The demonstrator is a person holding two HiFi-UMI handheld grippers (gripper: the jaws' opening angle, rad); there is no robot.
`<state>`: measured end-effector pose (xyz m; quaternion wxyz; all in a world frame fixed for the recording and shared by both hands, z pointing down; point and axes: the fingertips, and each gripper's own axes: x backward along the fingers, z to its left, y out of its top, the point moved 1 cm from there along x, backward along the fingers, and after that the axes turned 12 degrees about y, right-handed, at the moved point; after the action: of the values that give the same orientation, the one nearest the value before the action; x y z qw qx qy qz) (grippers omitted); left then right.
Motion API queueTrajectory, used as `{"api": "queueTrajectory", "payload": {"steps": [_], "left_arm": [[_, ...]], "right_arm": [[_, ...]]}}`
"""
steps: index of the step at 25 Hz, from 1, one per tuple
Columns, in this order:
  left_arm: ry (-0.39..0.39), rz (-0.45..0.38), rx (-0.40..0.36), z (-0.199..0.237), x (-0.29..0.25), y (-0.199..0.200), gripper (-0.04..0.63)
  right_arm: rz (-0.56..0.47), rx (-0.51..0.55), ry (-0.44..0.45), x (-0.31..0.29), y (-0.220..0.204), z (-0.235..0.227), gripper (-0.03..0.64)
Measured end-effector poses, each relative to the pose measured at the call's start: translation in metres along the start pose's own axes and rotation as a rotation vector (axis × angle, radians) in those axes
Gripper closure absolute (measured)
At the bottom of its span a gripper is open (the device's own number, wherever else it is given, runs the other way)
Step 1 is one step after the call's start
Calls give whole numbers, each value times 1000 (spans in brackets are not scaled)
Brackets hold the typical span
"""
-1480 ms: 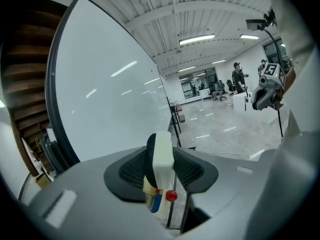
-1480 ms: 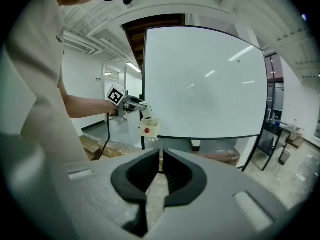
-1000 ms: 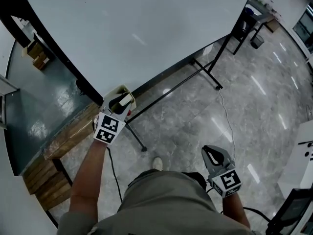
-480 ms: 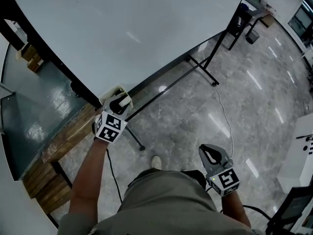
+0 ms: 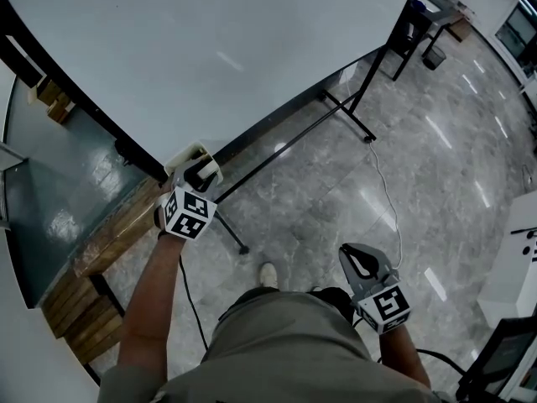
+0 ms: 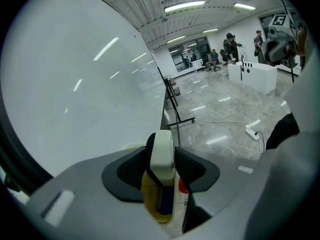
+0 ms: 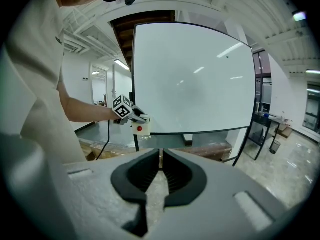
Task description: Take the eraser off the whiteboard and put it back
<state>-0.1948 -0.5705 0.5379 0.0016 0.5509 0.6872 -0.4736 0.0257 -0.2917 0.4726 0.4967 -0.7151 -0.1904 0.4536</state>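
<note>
Now the left gripper (image 5: 200,169) has the eraser (image 6: 162,151) at the lower edge of the whiteboard (image 5: 210,49). Its fingers (image 6: 194,168) have just been easing apart, with the eraser between them and seemingly touching both (no gap shows). Whether the eraser sits flush on the whiteboard I cannot tell. If it isn't seated, a full release would likely drop it to the floor (image 5: 336,191), and a crooked pull-back could drag it off. The right gripper (image 5: 362,264) hangs low, fingers together, empty.
</note>
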Motion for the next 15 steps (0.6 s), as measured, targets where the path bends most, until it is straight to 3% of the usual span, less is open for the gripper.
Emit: {"api": "queueTrajectory", "payload": {"steps": [8,15], "left_arm": [[98,-23,-8,-3,30,19,373],[220,-109,11,-27,112,65,371]], "right_arm": [[-17,17,35,28,-13,-12,604],[-39,80,131,63,-19,-14,604]]}}
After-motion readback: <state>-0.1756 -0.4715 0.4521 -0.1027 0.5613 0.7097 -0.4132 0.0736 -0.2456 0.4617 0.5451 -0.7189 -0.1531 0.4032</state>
